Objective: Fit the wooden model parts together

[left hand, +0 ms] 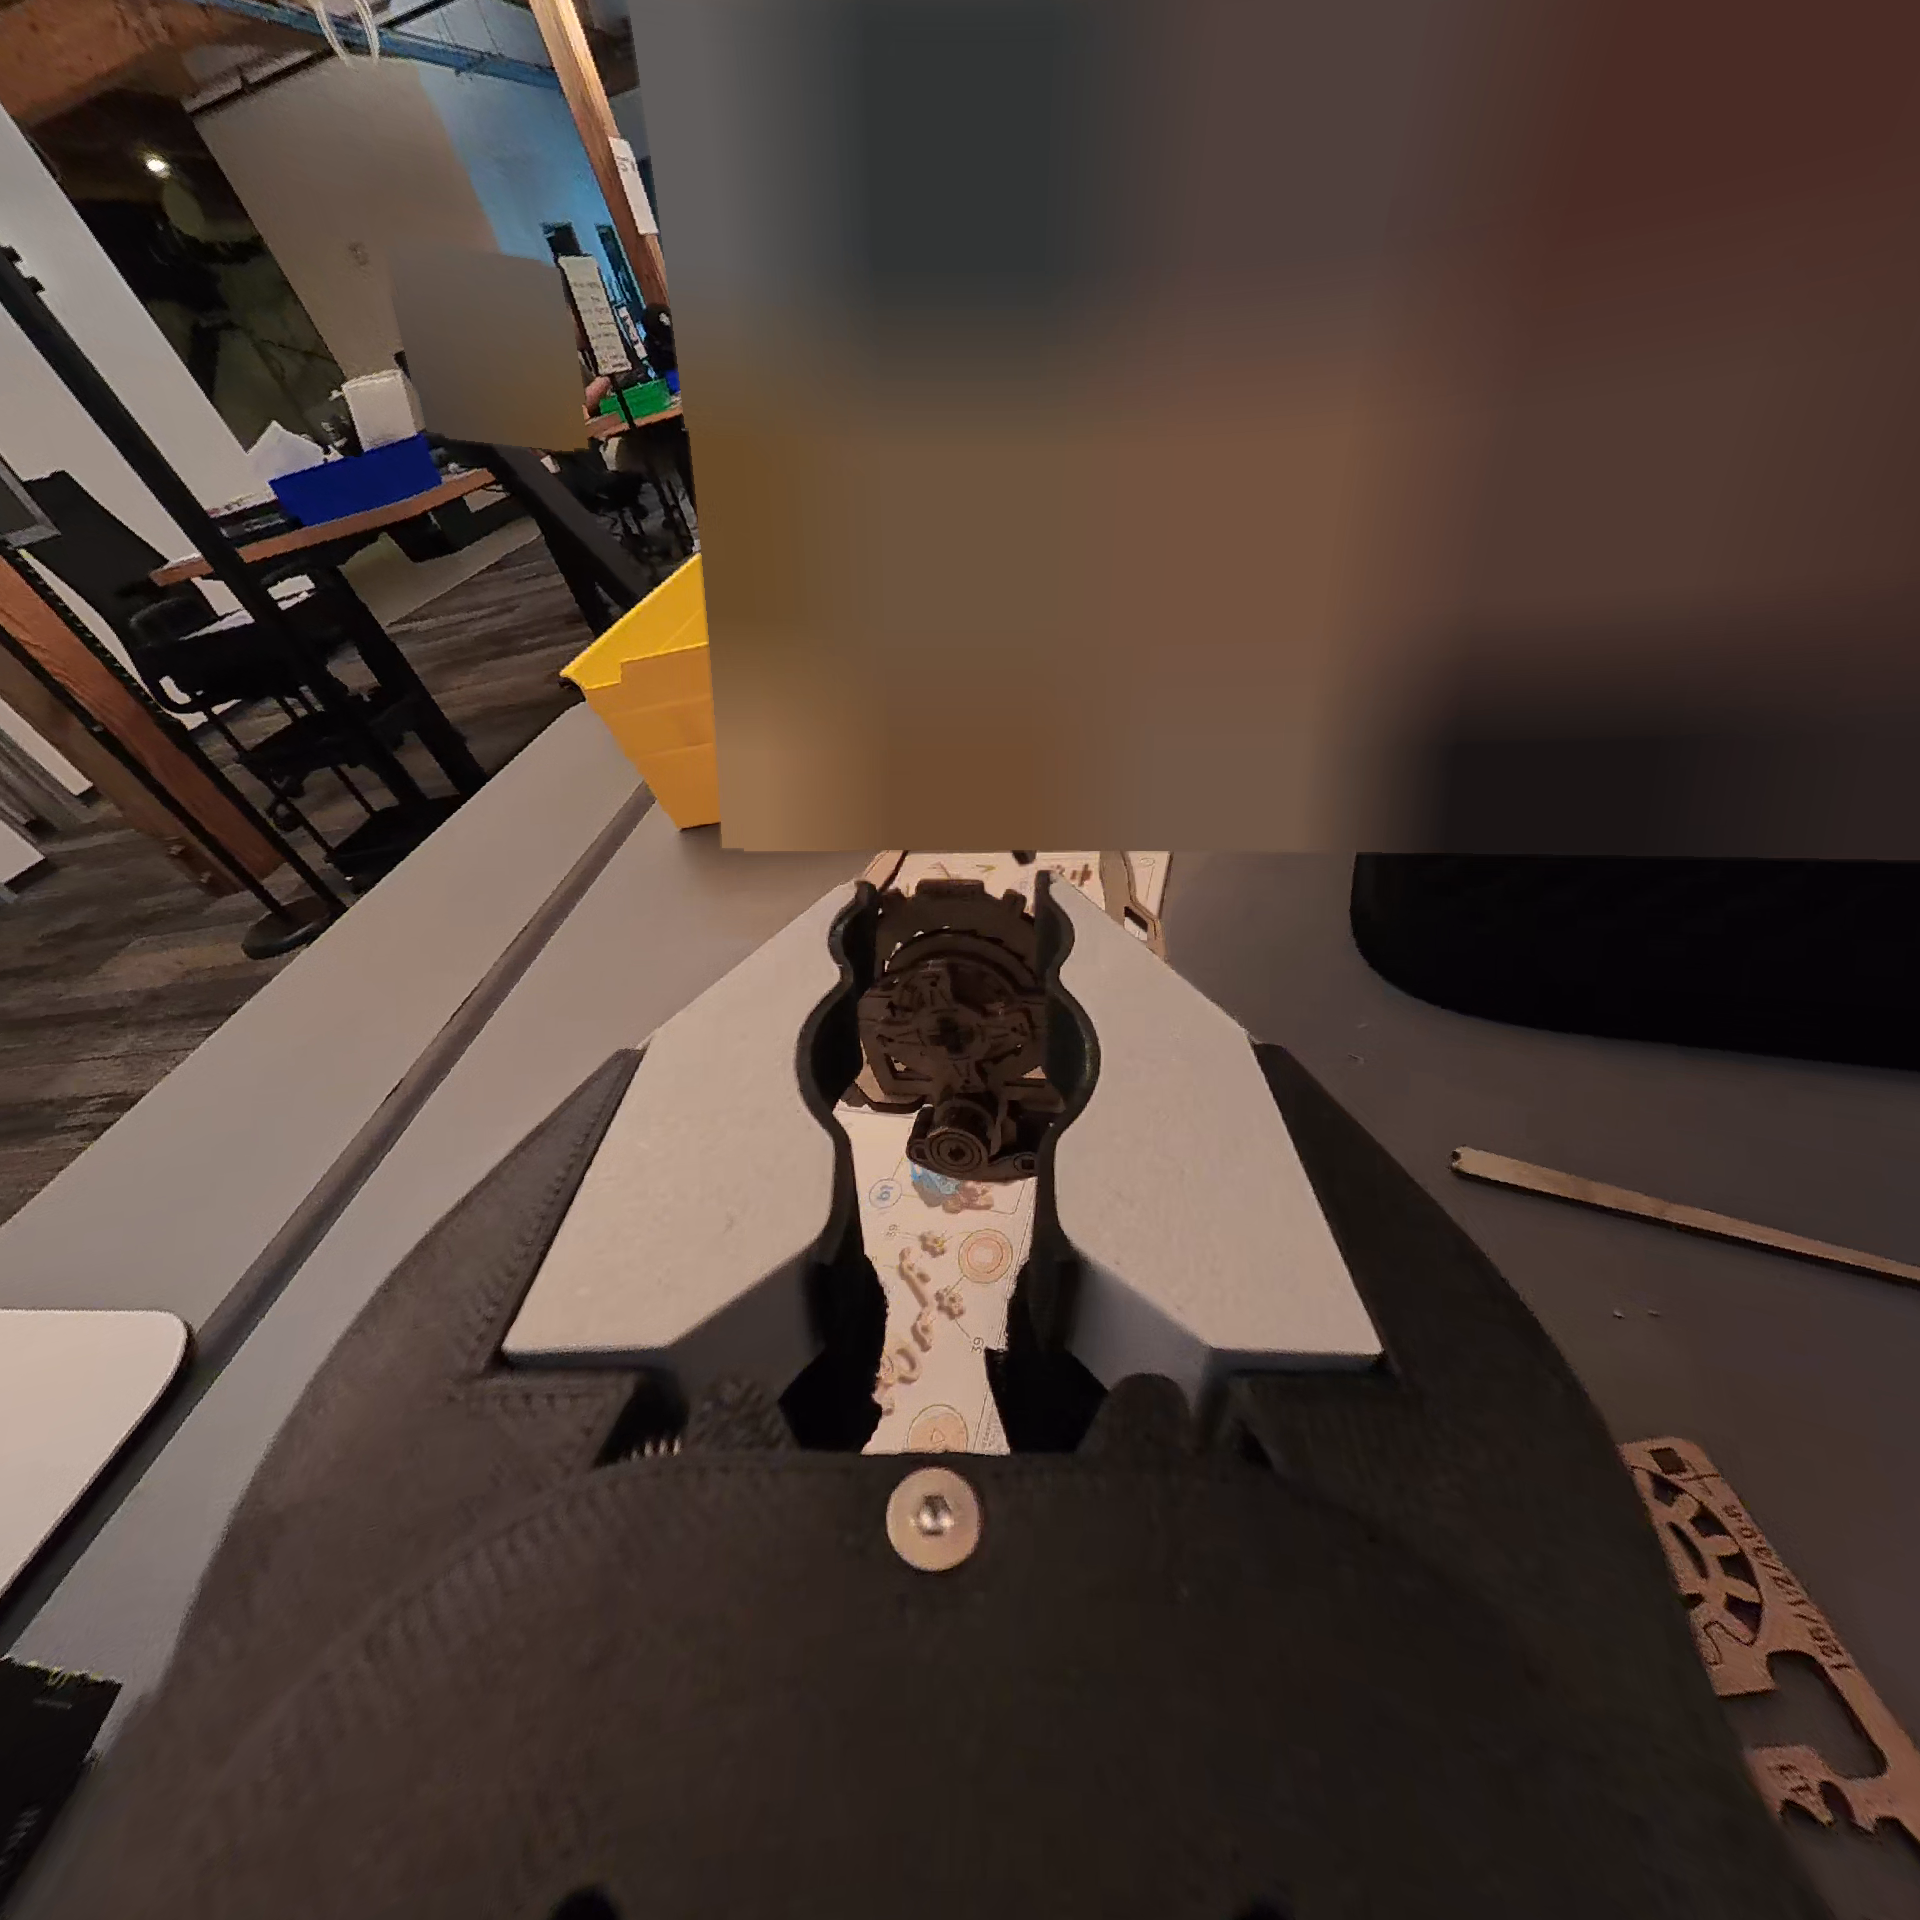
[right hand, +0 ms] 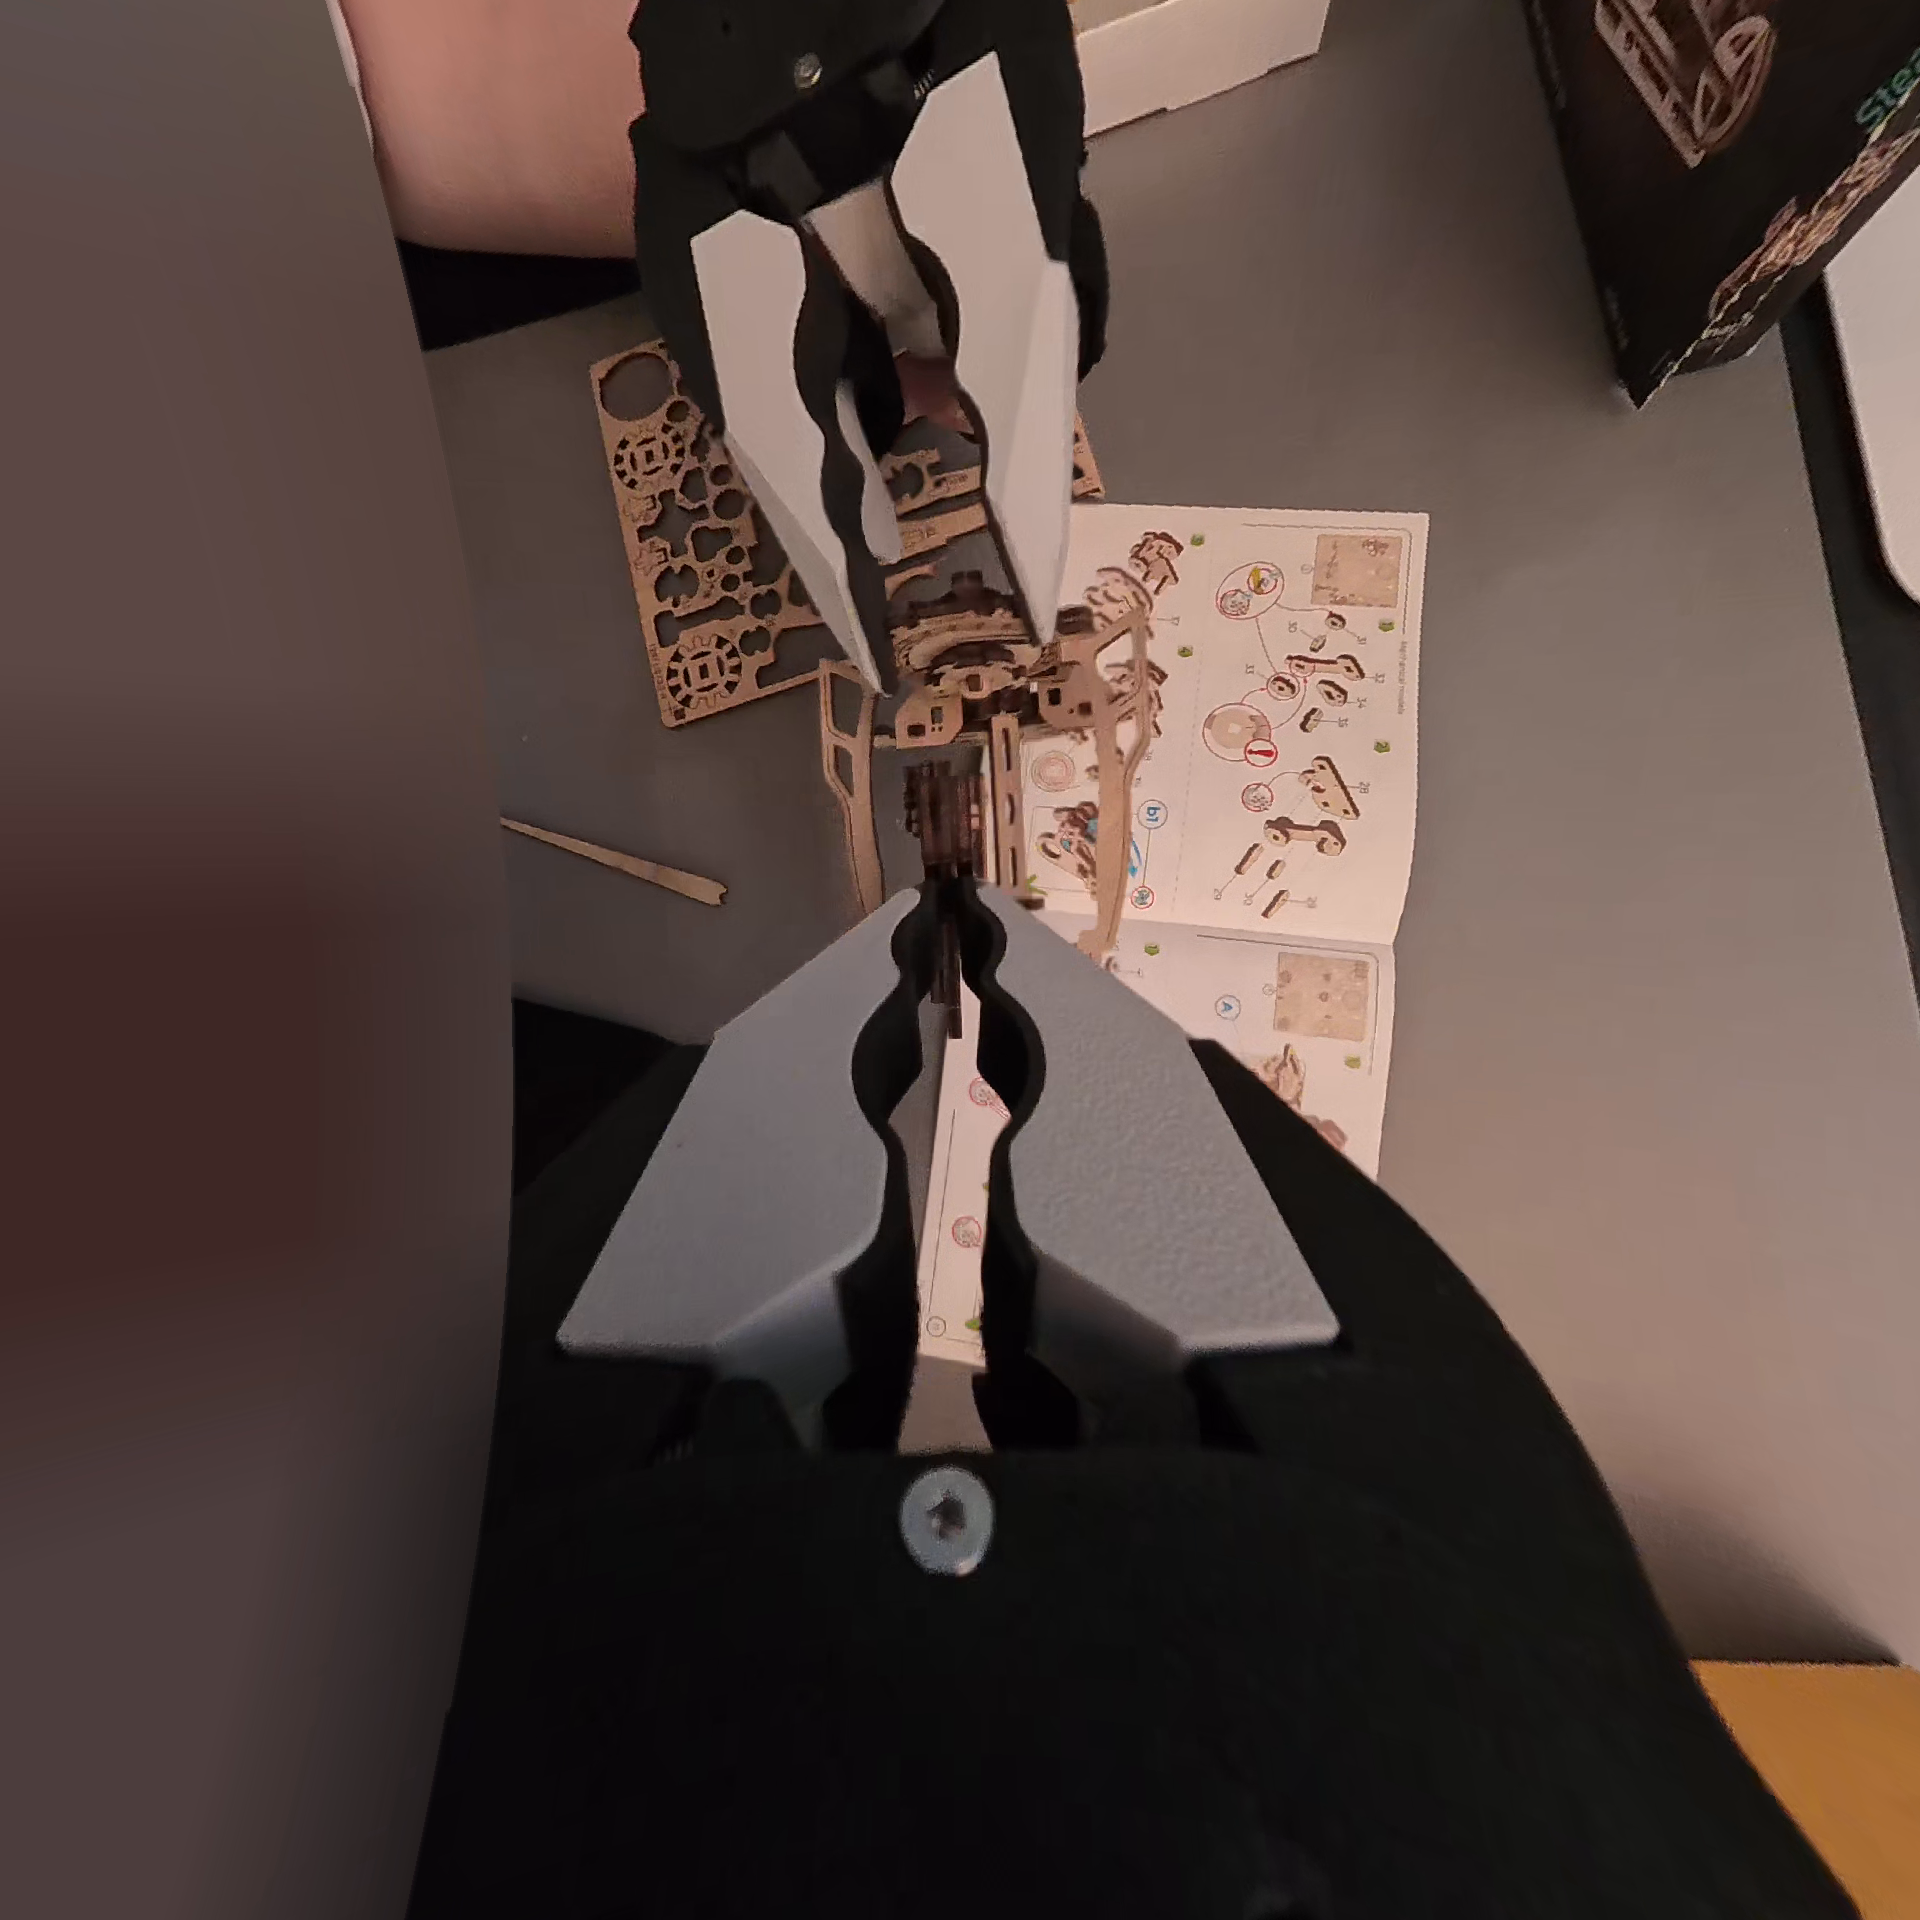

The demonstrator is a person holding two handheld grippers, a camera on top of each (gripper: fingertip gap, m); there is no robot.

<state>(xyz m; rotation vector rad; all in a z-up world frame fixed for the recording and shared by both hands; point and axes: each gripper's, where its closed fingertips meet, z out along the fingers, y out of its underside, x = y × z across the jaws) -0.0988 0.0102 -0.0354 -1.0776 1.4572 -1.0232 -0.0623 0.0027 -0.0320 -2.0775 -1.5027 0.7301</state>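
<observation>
Left claw is clamped narrow on the round, gear-like dark wooden model assembly, held up off the grey surface; the assembly's small hub end points back toward the camera. In the right wrist view the same left claw comes in from the top, fingertips pinching the upper part of the assembly, with pale wooden frame arms spreading out to either side.

Right claw is nearly closed, gripping a thin dark stacked wooden part edge-on at its tips. That part lines up directly below the assembly; whether the two are touching cannot be told.

Underneath, flat on the surface: white folded instruction sheet with diagrams, and just left of it a pale punched-out plywood parts sheet. A thin flat wooden stick lies apart to the left. Dark printed box at upper right. Yellow plastic bin stands at the surface's far edge in the left wrist view.
</observation>
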